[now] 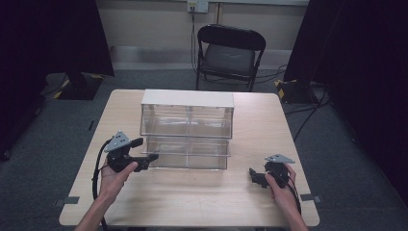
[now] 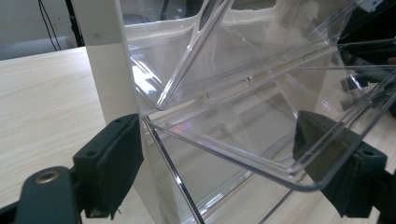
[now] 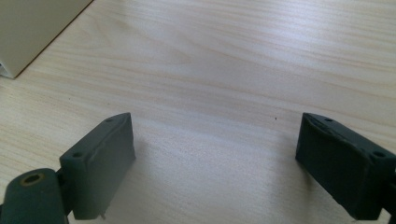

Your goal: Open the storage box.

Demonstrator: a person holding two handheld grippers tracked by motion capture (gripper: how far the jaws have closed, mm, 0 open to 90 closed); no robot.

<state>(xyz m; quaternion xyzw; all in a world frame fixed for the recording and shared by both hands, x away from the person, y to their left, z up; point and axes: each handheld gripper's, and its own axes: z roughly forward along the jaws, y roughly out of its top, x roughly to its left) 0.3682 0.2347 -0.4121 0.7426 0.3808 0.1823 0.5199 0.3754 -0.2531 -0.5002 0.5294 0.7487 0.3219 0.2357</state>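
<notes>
Left gripper (image 1: 142, 160): at about 8 o'clock on the tabletop (image 1: 192, 202), held in the person's left hand (image 1: 113, 180); it sits at the left front corner of the clear box.
Left jaws: released and spread wide; in the left gripper view the corner and rim of the tilted-out drawer (image 2: 261, 154) lie between them, with no pad pressing on it.
Clear box (image 1: 186, 127): near the middle of the tabletop, toward 12 o'clock, with a white top and clear walls; its lower drawer (image 1: 187, 153) stands pulled out toward the person.
Right gripper (image 1: 255, 177): at about 4 o'clock, held in the right hand (image 1: 281, 185), well apart from the box.
Right jaws: released, wide apart over bare wood (image 3: 210, 93).
Chair (image 1: 230, 53): on the floor beyond the far edge, at 12 o'clock.
</notes>
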